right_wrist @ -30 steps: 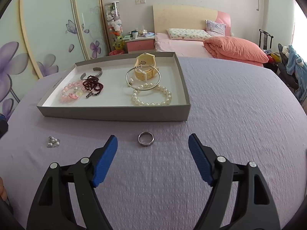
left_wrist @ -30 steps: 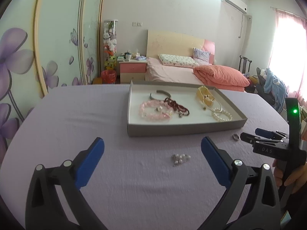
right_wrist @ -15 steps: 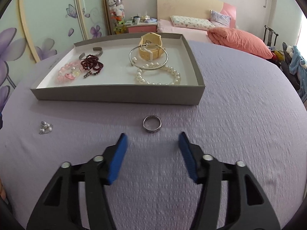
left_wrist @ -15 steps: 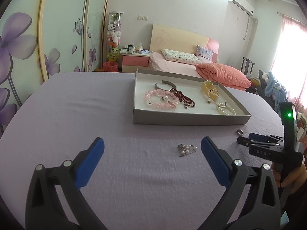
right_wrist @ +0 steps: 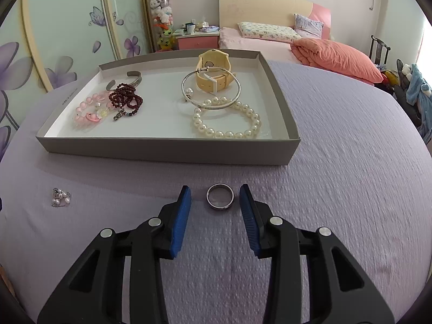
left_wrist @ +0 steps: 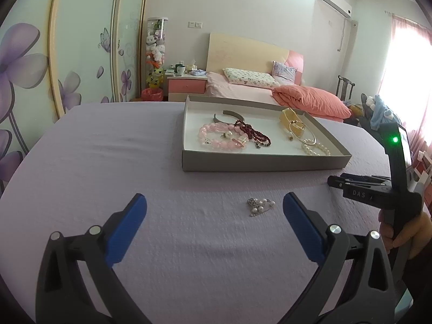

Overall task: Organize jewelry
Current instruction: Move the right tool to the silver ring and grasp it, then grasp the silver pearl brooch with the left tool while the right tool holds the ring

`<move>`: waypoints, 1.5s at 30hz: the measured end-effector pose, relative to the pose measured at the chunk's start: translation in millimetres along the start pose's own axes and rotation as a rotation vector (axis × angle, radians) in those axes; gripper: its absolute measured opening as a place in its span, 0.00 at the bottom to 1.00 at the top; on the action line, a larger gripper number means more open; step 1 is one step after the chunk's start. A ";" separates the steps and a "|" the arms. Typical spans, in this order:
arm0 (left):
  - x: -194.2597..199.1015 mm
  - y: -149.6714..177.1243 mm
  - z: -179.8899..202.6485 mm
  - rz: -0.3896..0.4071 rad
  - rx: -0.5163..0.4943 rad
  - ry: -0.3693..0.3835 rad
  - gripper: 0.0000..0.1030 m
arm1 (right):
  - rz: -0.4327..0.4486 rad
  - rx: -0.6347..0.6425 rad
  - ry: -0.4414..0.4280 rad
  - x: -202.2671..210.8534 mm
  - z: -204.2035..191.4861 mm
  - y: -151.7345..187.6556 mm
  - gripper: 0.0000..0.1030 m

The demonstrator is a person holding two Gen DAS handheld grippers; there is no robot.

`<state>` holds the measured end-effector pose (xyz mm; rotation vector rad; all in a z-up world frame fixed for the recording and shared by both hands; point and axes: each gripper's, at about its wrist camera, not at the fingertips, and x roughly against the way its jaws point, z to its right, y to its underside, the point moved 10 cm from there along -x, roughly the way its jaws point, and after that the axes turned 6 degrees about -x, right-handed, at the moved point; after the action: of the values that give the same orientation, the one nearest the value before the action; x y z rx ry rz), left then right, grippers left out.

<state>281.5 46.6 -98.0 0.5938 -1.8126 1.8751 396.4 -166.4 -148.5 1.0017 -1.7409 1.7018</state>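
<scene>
right claw narrowing around ring, pads not touching yet | left claw idling wide apart near earrings | ring heading for tray next

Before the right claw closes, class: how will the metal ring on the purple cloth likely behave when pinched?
The ring looks rigid, so it should not bend. Its smooth metal band may slip between the right claw pads. Lying flat on the textured cloth, it probably won't roll unless tipped onto its edge.
</scene>
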 end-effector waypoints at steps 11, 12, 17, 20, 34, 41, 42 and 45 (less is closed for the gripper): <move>-2.2 4.4 15.4 -0.027 -0.078 -0.004 0.98 | -0.003 0.010 -0.008 5.2 1.3 4.3 0.22; -2.8 5.5 17.3 -0.033 -0.086 -0.004 0.98 | -0.006 0.006 -0.012 6.7 2.4 5.7 0.22; -10.4 9.7 32.8 -0.071 -0.133 0.006 0.98 | 0.012 -0.021 -0.035 18.9 9.5 4.5 0.22; -19.7 12.5 41.1 -0.103 -0.158 -0.002 0.98 | 0.033 -0.035 -0.045 26.8 13.8 -1.0 0.22; -70.9 23.8 54.8 -0.259 -0.113 -0.009 0.68 | 0.051 -0.063 -0.074 31.3 22.3 -7.4 0.22; -78.7 20.5 60.1 -0.268 -0.111 -0.027 0.52 | 0.056 -0.071 -0.088 33.1 23.3 -9.3 0.22; -79.4 19.6 60.9 -0.267 -0.113 -0.030 0.47 | 0.056 -0.071 -0.090 33.1 22.8 -8.5 0.22; -79.3 17.7 62.8 -0.262 -0.113 -0.034 0.30 | 0.054 -0.073 -0.095 32.0 21.1 -7.6 0.22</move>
<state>333.7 -19.0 -157.3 0.7839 -1.7530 1.5889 386.0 -191.8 -120.6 1.0271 -1.8918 1.6347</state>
